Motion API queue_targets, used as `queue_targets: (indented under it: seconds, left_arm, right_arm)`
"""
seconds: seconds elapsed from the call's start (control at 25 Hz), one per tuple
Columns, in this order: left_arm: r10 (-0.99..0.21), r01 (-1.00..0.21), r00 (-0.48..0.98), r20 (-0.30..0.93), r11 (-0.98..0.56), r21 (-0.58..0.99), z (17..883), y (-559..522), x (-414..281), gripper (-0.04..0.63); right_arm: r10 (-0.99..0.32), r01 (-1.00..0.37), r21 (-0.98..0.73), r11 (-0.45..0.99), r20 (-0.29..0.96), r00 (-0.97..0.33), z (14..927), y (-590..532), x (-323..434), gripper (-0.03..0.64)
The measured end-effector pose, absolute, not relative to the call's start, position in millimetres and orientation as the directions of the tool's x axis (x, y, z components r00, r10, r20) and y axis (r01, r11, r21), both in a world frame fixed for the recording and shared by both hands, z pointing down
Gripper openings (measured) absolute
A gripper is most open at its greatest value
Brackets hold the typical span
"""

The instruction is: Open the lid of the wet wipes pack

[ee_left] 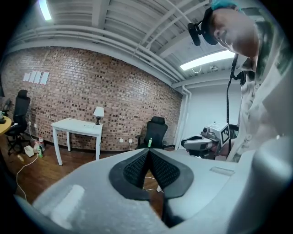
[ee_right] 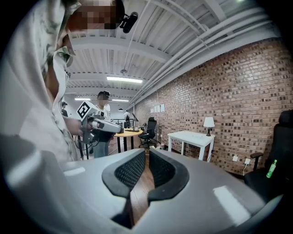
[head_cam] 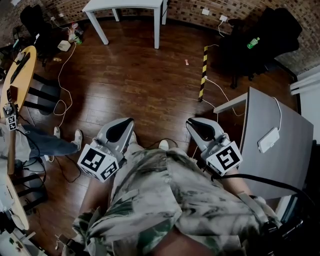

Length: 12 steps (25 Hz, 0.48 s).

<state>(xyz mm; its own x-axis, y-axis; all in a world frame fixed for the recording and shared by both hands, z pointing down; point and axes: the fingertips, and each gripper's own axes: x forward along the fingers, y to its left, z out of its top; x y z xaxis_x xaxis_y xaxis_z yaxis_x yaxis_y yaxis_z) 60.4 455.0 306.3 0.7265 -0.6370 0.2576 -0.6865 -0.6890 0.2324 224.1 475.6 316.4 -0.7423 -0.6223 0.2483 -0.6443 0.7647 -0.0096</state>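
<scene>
No wet wipes pack shows in any view. My left gripper [head_cam: 129,122] and right gripper [head_cam: 192,122] are held close to my body, side by side, above the wooden floor [head_cam: 145,85]. In the left gripper view the dark ribbed pads [ee_left: 137,167] of the left gripper [ee_left: 147,151] meet at the tips with nothing between them. The right gripper [ee_right: 146,151] has its pads [ee_right: 130,170] almost touching at the tips, also with nothing held. Each gripper appears in the other's view: the right gripper [ee_left: 211,137] and the left gripper [ee_right: 98,122].
A grey table [head_cam: 287,165] stands at my right with a white flat device [head_cam: 268,140] and its cord on it. A white table [head_cam: 125,5], a black office chair [head_cam: 260,37], a yellow-black floor strip [head_cam: 203,72], floor cables [head_cam: 62,100] and a seated person's legs [head_cam: 50,143] surround me.
</scene>
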Motion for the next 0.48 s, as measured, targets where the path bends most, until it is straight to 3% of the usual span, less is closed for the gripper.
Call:
queue_targets:
  seconds: [0.48]
  left_arm:
    - [-0.695,-0.74,0.67,0.259,-0.651,0.168,287.4,423.1,45.7,0.002]
  right_arm:
    - [-0.648,-0.667,0.006,0.745,0.247,-0.721,316.5,455.3,250.2,0.032]
